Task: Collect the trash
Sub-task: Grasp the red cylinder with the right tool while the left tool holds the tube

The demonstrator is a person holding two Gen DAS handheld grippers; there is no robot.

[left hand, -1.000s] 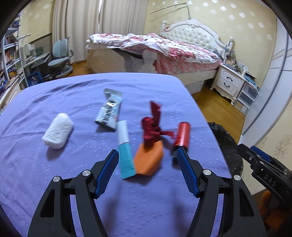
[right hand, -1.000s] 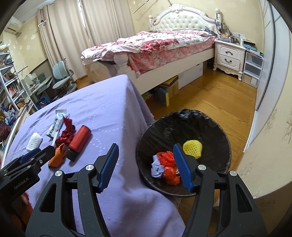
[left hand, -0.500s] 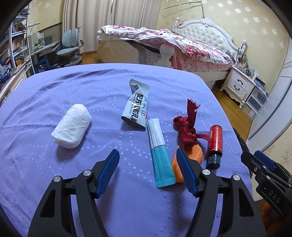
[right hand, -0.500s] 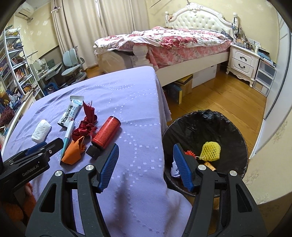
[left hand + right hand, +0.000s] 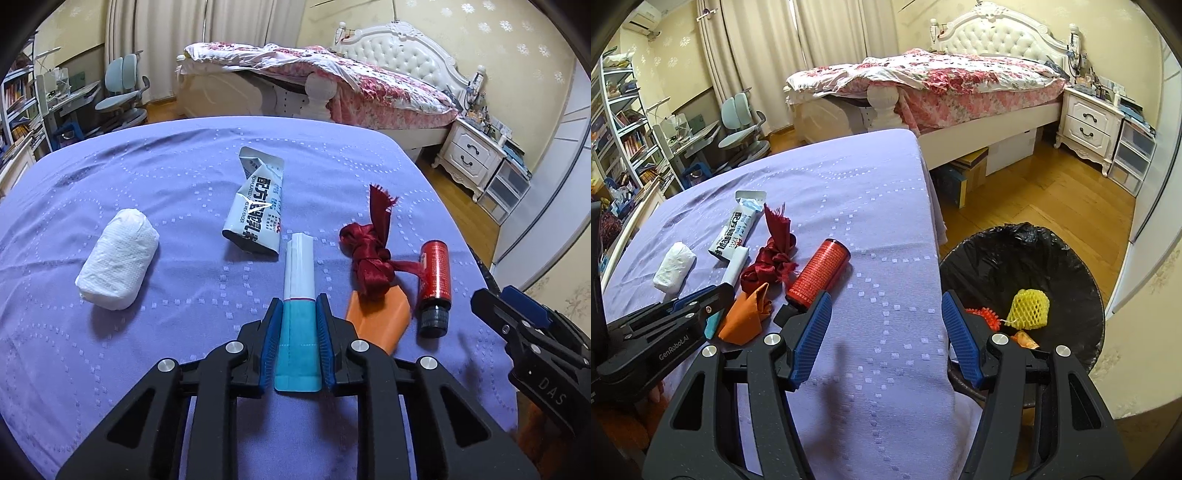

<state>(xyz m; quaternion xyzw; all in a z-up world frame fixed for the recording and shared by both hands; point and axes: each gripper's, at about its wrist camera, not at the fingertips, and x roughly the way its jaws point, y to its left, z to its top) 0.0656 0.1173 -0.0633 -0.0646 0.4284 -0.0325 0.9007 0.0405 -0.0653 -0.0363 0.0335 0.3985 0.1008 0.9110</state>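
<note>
My left gripper [image 5: 298,325] is shut on a white and teal tube [image 5: 299,291] that lies on the purple table [image 5: 184,184]. Around it lie a white paper wad [image 5: 116,264], a crumpled white wrapper [image 5: 258,210], a dark red ribbon [image 5: 369,251], an orange scrap [image 5: 380,317] and a red bottle [image 5: 436,277]. My right gripper [image 5: 886,332] is open and empty above the table's right edge, next to the red bottle [image 5: 820,273]. The black-lined trash bin [image 5: 1034,258] stands on the floor to the right and holds some trash.
A bed [image 5: 942,81] stands behind the table, a white nightstand [image 5: 1089,125] to its right. A desk chair [image 5: 738,122] and shelves [image 5: 617,122] are at the far left. The floor is wooden [image 5: 1052,192].
My left gripper moved forward over the tube and shut on it. My right gripper swung left from over the bin towards the table, still open.
</note>
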